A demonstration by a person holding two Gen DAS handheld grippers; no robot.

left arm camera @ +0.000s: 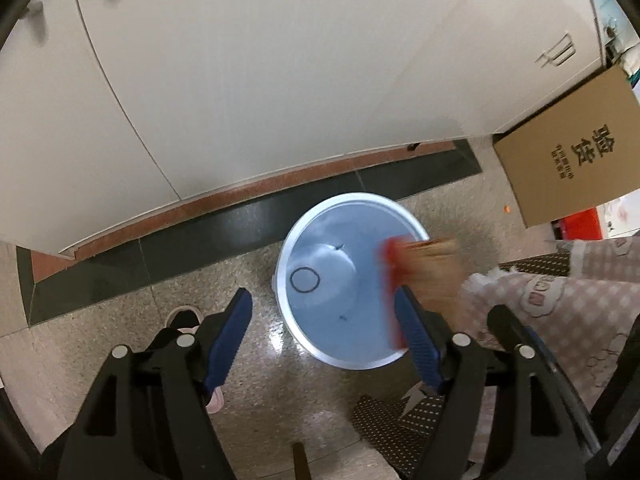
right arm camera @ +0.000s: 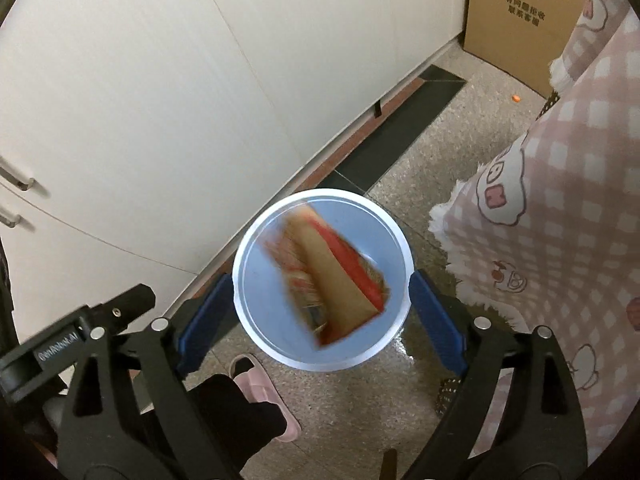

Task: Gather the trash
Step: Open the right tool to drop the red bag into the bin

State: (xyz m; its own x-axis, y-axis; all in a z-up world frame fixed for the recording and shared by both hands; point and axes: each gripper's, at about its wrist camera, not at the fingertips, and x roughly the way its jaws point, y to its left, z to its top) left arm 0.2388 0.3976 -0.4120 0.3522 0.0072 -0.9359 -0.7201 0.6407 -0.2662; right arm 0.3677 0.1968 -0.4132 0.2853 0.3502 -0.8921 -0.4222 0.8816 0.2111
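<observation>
A home: slipper (right arm camera: 260, 384), white cabinets (left arm camera: 248, 72), checked bedding (right arm camera: 560, 240).

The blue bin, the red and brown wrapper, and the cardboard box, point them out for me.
blue bin (right arm camera: 256, 304): right wrist view, bare inside wall at the left.
red and brown wrapper (right arm camera: 336, 280): right wrist view, middle of its brown face.
cardboard box (left arm camera: 576, 152): left wrist view, printed side.

Smooth glossy plastic bin (right arm camera: 256, 312), matt cardboard box (right arm camera: 516, 20), speckled polished stone floor (right arm camera: 360, 400).
</observation>
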